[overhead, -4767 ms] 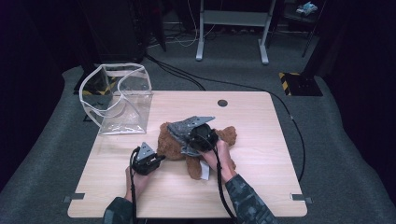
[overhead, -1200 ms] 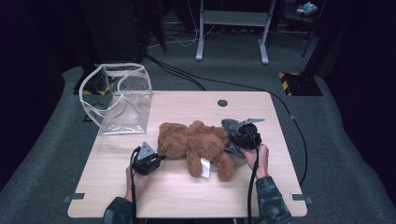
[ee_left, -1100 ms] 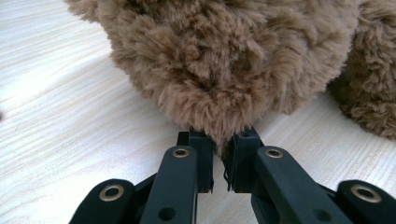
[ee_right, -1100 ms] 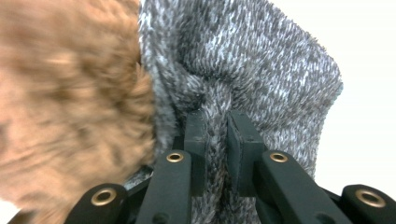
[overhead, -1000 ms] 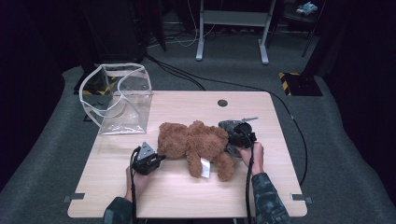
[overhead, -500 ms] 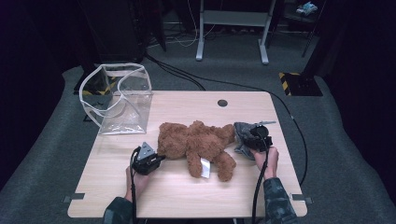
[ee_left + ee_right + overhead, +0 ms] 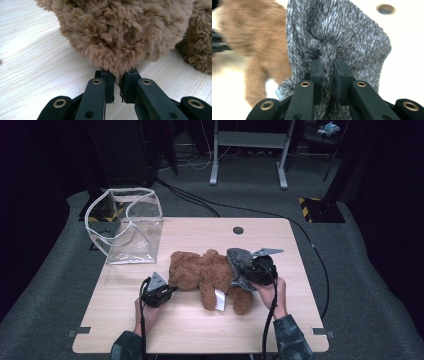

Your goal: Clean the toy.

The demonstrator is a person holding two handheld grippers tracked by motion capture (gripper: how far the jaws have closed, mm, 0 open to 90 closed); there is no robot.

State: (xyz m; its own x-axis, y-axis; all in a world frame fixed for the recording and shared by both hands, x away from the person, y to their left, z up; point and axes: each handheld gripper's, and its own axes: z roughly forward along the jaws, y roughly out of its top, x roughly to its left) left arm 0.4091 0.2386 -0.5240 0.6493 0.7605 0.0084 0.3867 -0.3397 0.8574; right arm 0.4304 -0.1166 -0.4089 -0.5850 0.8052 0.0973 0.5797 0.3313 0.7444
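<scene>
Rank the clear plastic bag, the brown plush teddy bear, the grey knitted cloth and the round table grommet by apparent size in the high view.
1. Brown plush teddy bear and clear plastic bag: too alike to separate.
2. Grey knitted cloth.
3. Round table grommet.

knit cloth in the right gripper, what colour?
The small knitted cloth is marled grey, dark and pale flecks mixed. Clearest in the right gripper view.

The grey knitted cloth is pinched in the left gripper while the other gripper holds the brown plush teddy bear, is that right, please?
Not quite: the grey knitted cloth is pinched in the right gripper, as the right gripper view shows; the left gripper holds the brown plush teddy bear.
</scene>
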